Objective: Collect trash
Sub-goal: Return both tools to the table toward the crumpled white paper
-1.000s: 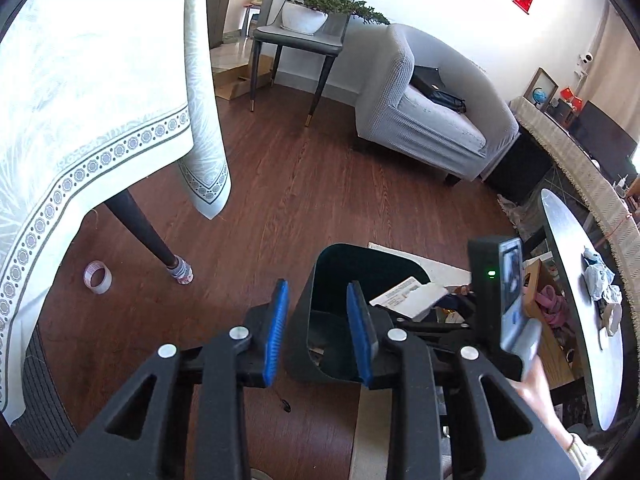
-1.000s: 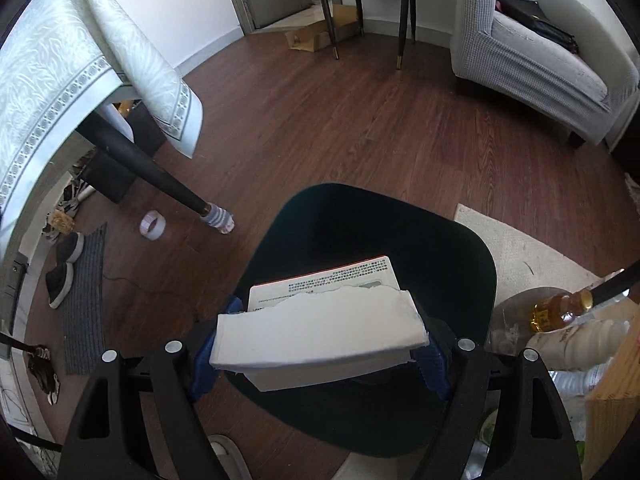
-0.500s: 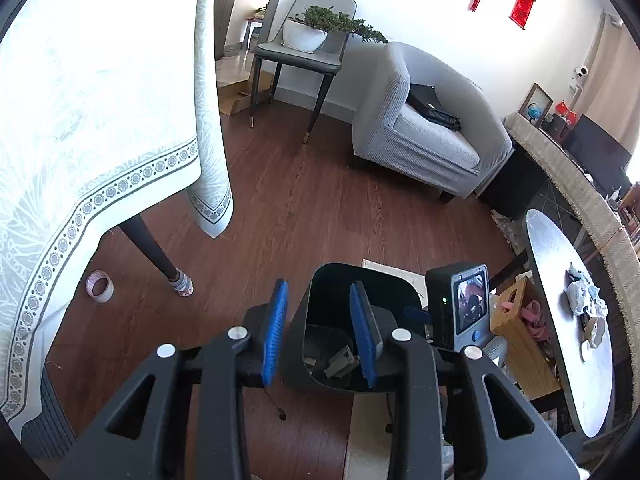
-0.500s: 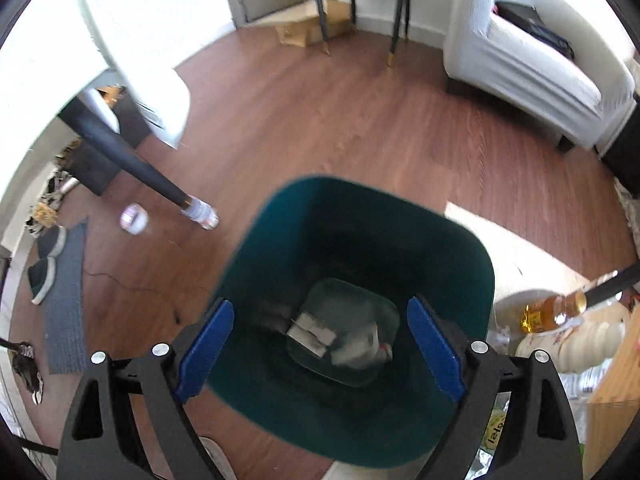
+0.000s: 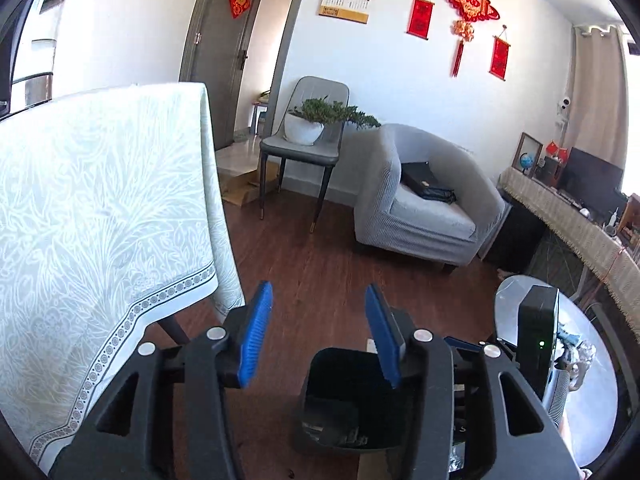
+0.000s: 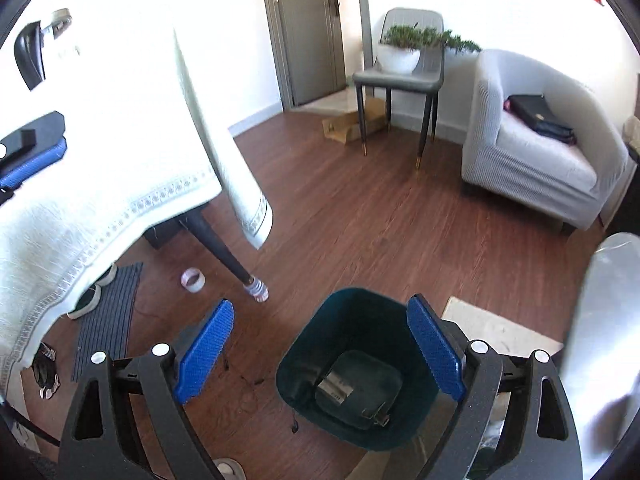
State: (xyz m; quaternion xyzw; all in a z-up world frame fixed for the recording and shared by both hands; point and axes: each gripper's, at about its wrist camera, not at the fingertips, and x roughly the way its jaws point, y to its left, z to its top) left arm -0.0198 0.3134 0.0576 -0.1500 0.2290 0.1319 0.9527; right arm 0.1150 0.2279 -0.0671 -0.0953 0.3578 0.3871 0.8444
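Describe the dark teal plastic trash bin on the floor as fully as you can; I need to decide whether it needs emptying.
The dark teal plastic trash bin stands upright and lidless on the brown wood floor, beside a pale mat. Its mouth is a rounded square and its walls taper down to a smaller base. Only a few flat bits of paper or card lie at the bottom, so it is mostly empty. No gripper touches it.

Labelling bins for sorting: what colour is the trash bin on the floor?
Dark teal plastic trash bin, clearest in the right wrist view.
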